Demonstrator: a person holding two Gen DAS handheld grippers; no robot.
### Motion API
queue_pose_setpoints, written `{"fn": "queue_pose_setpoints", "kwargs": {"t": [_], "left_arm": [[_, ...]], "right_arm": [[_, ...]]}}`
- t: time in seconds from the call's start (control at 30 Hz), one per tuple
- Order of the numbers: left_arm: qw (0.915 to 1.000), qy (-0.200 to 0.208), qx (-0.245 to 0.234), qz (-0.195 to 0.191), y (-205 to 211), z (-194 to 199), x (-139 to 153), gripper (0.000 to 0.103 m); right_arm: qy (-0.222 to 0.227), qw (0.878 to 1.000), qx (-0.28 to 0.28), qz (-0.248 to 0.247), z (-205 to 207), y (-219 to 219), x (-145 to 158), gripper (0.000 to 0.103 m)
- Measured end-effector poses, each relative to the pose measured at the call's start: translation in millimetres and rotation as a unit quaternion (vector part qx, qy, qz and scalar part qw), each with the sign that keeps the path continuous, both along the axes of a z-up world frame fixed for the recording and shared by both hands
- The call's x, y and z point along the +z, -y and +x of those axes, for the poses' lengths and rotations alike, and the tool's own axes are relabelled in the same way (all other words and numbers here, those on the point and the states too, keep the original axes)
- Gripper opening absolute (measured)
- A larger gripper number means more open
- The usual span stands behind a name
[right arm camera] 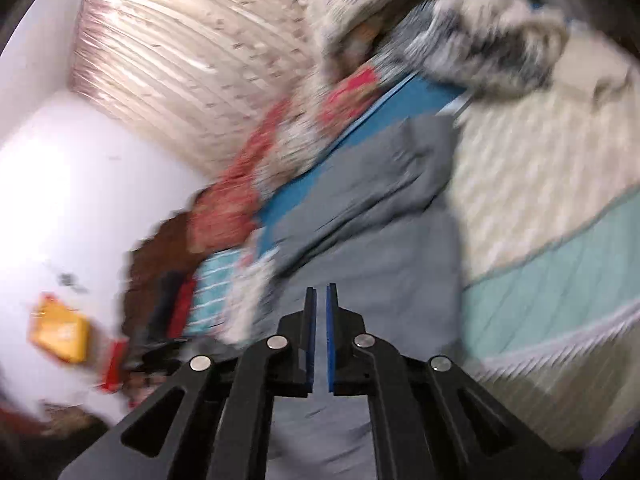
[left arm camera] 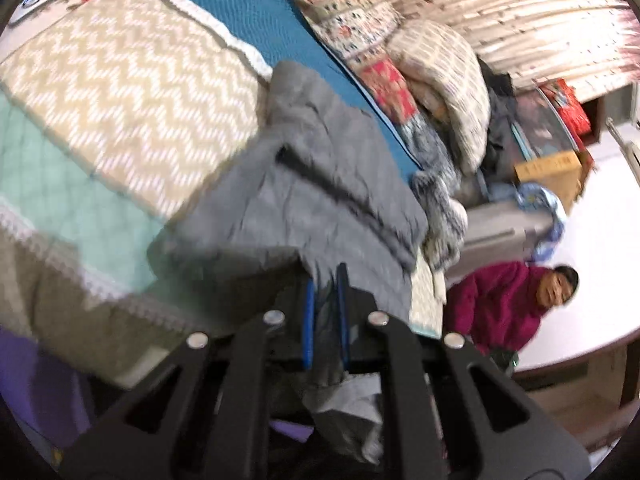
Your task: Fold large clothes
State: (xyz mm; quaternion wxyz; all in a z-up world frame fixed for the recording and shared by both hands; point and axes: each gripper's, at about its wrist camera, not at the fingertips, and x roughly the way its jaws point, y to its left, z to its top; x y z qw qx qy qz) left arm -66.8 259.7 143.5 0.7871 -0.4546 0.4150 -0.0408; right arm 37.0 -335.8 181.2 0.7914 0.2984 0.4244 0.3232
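A large grey padded garment (left arm camera: 316,184) lies bunched on a bed, on a chevron and mint quilt (left arm camera: 120,92). My left gripper (left arm camera: 326,280) is shut on a fold of its grey cloth, which hangs down between the blue pads (left arm camera: 309,320). In the right wrist view the same grey garment (right arm camera: 380,248) spreads under my right gripper (right arm camera: 321,294). Its jaws stand almost together with a thin gap, and no cloth shows between them. The view is blurred.
A teal mat (left arm camera: 256,20), patterned bedding (left arm camera: 360,40) and a fur-trimmed coat (right arm camera: 500,44) are piled along the bed's far side. A person in a magenta coat (left arm camera: 508,304) sits beside the bed. A cardboard box (left arm camera: 552,176) and a curtain (right arm camera: 192,60) stand beyond.
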Motion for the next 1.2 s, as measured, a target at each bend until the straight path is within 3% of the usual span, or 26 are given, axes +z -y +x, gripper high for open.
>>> {"fn": "queue_pose_setpoints", "kwargs": {"t": [0.13,0.17,0.2,0.27,0.3,0.4,0.5,0.6,0.63,0.77,0.8,0.93,1.0,1.2], "left_arm": [[0.9986,-0.026,0.019,-0.041,-7.4,52.6,-8.2,0.009],[0.9981,-0.034,0.023,-0.045,-7.6,66.0,-12.3,0.009],[0.9979,-0.044,0.027,-0.040,-7.5,82.4,-17.2,0.009],[0.9973,-0.064,0.031,-0.015,-8.0,110.1,-27.0,0.009],[0.9962,-0.079,0.037,-0.003,-11.3,126.7,-36.3,0.009],[0.9890,-0.135,0.061,-0.004,-28.8,166.7,-70.0,0.009],[0.9790,-0.181,0.093,-0.001,-40.2,180.0,-98.4,0.009],[0.9784,-0.180,0.102,0.003,-39.0,177.5,-103.5,0.010],[0.9793,-0.177,0.098,0.005,-37.6,175.3,-102.1,0.010],[0.9801,-0.174,0.094,0.019,-37.7,162.2,-92.0,0.010],[0.9812,-0.167,0.093,0.024,-38.4,156.2,-87.1,0.010],[0.9807,-0.162,0.097,0.051,-39.8,137.2,-82.9,0.010],[0.9798,-0.173,0.087,0.049,-38.6,131.3,-89.5,0.010],[0.9870,-0.152,0.043,0.028,-55.1,109.7,-73.6,0.013]], "right_arm": [[0.013,0.998,0.022,-0.058,-8.9,-11.1,0.0,0.011],[0.019,0.997,0.021,-0.071,-16.7,-18.6,-1.3,0.021],[0.033,0.994,0.015,-0.103,-29.3,-29.7,-2.8,0.042],[0.076,0.981,0.008,-0.180,-63.5,-49.9,-8.0,0.069],[0.094,0.975,0.008,-0.202,-77.9,-50.3,-8.8,0.074],[0.145,0.949,0.037,-0.277,-116.5,-70.6,-14.0,0.077],[0.175,0.928,0.084,-0.318,-139.0,-91.3,-18.0,0.078],[0.212,0.893,0.098,-0.384,-137.1,-118.8,-25.5,0.078],[0.212,0.894,0.089,-0.385,-127.6,-121.6,-26.7,0.078],[0.163,0.932,0.021,-0.322,-53.8,-116.6,-26.1,0.078],[0.149,0.935,0.010,-0.321,-33.1,-116.3,-28.9,0.078],[0.019,0.946,-0.025,-0.321,59.1,-113.0,-83.4,0.075],[-0.042,0.941,-0.040,-0.333,89.7,-108.9,-124.1,0.073],[-0.020,0.946,-0.080,-0.314,87.7,-99.1,-115.5,0.073]]}}
